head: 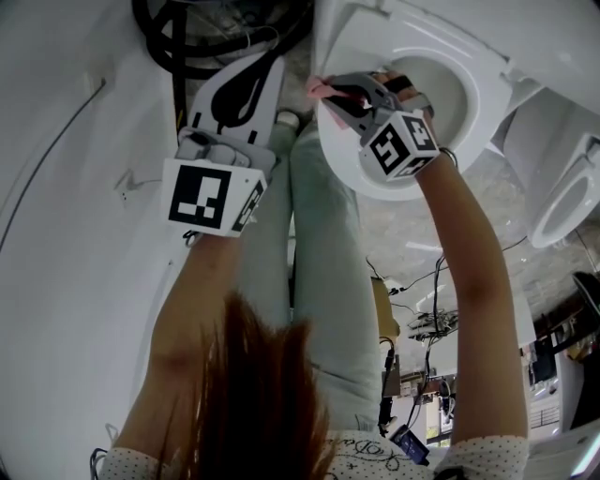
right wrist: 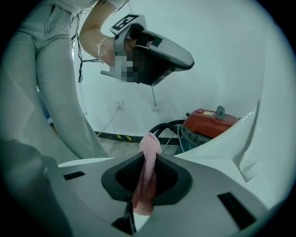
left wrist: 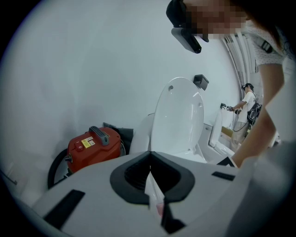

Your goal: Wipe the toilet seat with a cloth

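The right gripper [head: 330,92] pinches a pink cloth [head: 315,86] at the outer rim of the toilet seat [head: 349,164]; the left gripper [head: 272,62] hangs closed and empty nearby. Dragged hard, the narrow fold could slip free.

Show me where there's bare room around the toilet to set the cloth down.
Bare floor lies between the toilet, the legs and the cables. Crowded: the black hose beyond the left gripper, and the seat, where the right gripper holds the cloth.
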Available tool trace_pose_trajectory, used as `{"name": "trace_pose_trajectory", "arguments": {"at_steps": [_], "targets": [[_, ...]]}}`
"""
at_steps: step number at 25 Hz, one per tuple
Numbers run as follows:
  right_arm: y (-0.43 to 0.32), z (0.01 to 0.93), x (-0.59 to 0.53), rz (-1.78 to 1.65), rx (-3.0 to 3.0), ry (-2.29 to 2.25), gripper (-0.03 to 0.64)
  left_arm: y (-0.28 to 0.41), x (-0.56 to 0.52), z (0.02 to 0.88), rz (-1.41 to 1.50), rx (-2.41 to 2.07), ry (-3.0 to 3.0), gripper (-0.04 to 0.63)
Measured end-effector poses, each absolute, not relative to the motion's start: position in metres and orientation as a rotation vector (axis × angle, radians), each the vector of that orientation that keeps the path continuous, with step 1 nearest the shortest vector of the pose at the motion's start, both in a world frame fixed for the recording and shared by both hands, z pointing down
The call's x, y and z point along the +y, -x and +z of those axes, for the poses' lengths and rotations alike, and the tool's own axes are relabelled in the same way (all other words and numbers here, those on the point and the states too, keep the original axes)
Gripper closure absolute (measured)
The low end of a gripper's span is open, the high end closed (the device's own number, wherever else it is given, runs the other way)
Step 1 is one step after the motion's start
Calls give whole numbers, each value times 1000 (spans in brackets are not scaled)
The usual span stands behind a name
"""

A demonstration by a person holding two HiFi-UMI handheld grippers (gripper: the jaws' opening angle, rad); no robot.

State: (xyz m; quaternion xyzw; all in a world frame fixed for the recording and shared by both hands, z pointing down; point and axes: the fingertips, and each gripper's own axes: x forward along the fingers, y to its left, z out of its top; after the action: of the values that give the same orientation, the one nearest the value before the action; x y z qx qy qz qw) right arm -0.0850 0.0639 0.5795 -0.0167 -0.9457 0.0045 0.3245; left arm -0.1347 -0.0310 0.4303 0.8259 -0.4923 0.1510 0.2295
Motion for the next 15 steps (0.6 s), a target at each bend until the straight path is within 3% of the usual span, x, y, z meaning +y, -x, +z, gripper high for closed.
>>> {"name": "trace_pose_trajectory", "arguments": {"at_steps": [15], "targets": [[77,577,15,46,-2462,-248,561,125,-32,429,425,-1333,-2289,591]]}}
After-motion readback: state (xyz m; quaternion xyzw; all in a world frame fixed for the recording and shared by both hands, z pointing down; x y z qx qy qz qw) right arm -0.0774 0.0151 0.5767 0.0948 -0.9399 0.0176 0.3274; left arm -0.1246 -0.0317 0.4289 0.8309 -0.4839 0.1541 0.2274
